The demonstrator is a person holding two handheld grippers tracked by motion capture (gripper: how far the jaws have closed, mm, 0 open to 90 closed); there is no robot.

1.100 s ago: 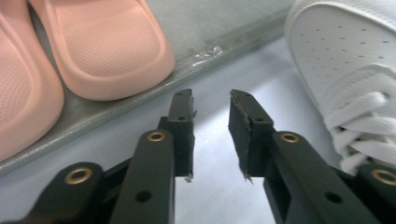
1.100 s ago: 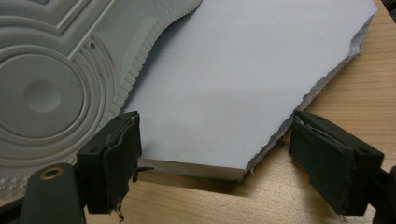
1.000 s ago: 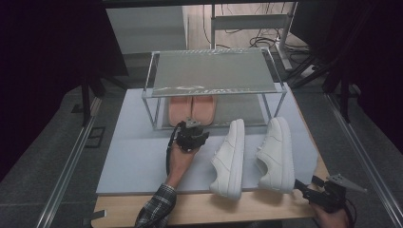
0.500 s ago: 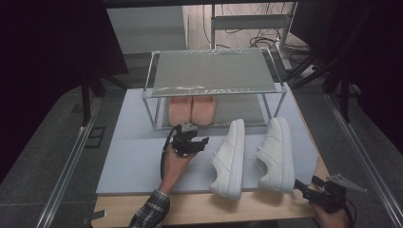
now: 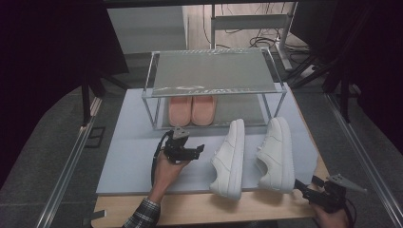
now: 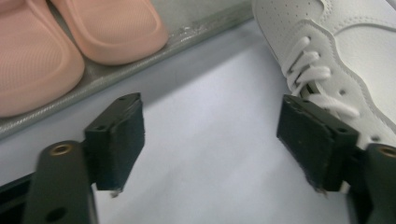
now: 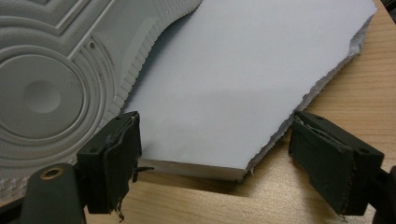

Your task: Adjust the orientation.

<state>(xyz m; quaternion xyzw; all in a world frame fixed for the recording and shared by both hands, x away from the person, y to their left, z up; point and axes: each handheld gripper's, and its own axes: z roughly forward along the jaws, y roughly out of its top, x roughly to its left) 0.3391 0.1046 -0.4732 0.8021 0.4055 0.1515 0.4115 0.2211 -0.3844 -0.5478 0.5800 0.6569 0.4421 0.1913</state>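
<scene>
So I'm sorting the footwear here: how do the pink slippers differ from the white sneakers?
The pink slippers sit on the lower shelf of the rack; the white sneakers lie on the grey mat in front of it. The slippers are plain, smooth and laceless; the sneakers are laced and stitched. The slippers stand close together; the sneakers lie apart and look tipped on their sides. Both pairs point toward the rack.

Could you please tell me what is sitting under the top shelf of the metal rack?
Under the metal rack top shelf sit two pink slippers, side by side on the lower tier, toes forward. Their heel ends are hidden by the shelf; the lower tier beside them looks bare.
</scene>
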